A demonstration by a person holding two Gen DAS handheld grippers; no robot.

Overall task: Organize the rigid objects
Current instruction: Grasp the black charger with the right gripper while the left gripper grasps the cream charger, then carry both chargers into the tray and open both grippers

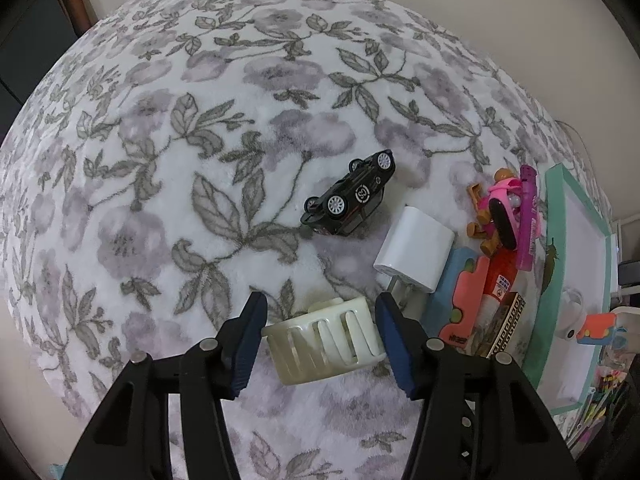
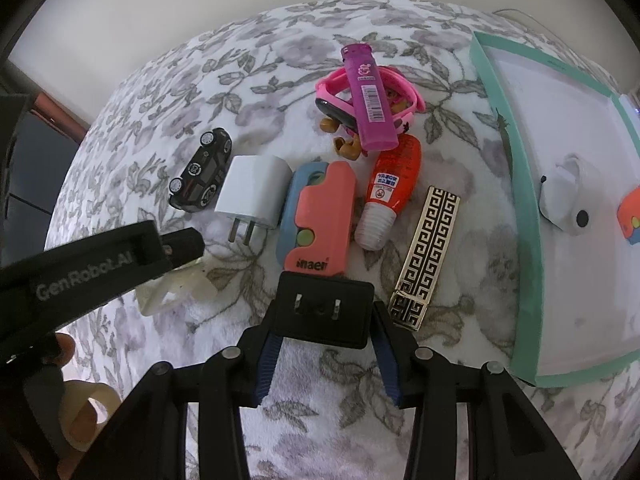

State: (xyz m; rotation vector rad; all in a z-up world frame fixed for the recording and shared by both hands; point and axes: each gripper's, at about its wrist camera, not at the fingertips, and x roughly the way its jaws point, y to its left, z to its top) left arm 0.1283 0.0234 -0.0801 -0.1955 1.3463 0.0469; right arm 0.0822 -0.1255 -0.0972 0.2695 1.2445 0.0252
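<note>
My left gripper [image 1: 320, 334] is open, its blue pads on either side of a cream hair claw clip [image 1: 324, 344] lying on the floral blanket; I cannot tell if the pads touch it. My right gripper [image 2: 326, 334] is shut on a black plug adapter [image 2: 326, 310], held just above the blanket. The left gripper's body [image 2: 100, 260] shows in the right wrist view over the cream clip [image 2: 176, 292]. A white charger [image 2: 254, 192], black toy car [image 2: 202, 170] and coral-and-blue case [image 2: 320, 216] lie ahead.
A teal-rimmed white tray [image 2: 524, 216] at the right holds a small white device [image 2: 564, 196] and an orange item [image 2: 630, 208]. Also on the blanket are a red bottle [image 2: 394, 184], a gold-and-black patterned box [image 2: 430, 248], a purple lighter [image 2: 370, 96] and a pink toy [image 2: 340, 100].
</note>
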